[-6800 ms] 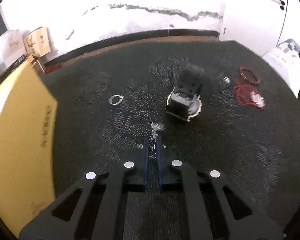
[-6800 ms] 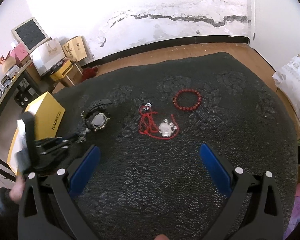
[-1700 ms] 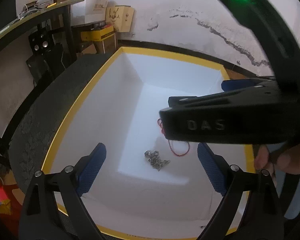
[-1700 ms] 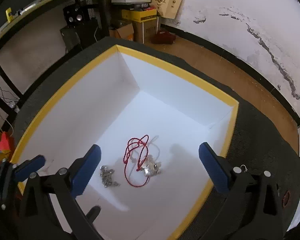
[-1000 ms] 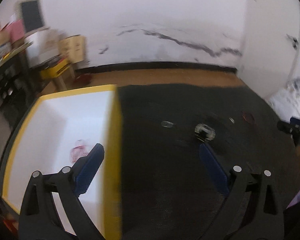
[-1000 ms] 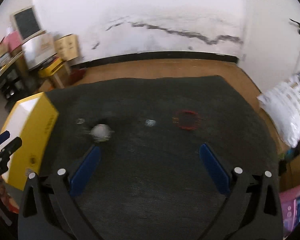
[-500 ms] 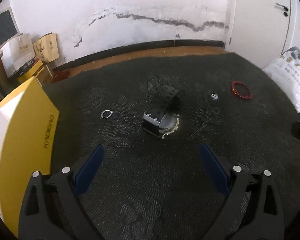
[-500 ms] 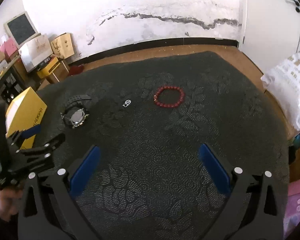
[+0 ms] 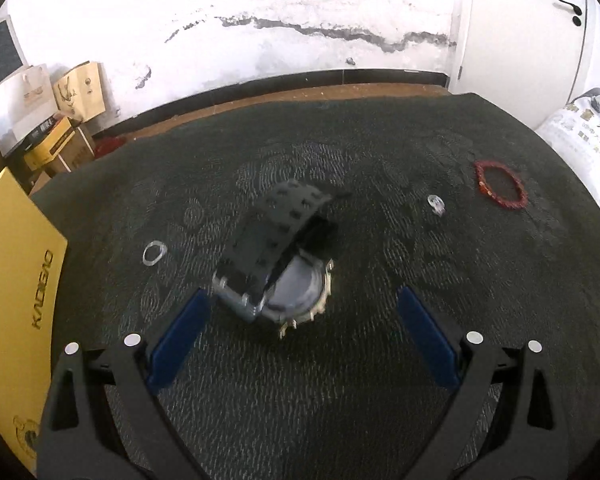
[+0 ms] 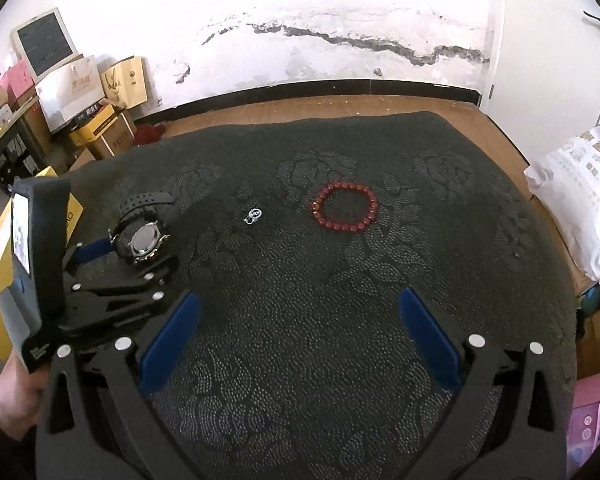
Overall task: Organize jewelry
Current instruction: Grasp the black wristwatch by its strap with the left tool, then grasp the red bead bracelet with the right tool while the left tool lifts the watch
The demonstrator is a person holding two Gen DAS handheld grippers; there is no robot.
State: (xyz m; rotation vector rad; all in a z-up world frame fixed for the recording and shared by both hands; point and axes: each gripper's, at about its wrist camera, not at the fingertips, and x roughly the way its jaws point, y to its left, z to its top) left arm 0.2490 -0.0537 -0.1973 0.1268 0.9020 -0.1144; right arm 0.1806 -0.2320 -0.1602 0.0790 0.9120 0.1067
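Yellow cardboard box (image 9: 16, 280) sits at the left edge of the dark patterned cloth (image 9: 380, 380). Small silver ring (image 9: 155, 254) lies just right of it. Left gripper (image 9: 302, 322), blue pads spread wide, empty, straddles the black-strap wristwatch with silver face (image 9: 280, 264), which lies on its side mid-cloth; contact between pads and watch can't be confirmed. Small silver earring-like piece (image 10: 255, 215) is right of the watch, then the red bead bracelet (image 10: 346, 207) toward the right edge. Right gripper (image 10: 298, 334) is wide apart, empty, above bare cloth near the front edge.
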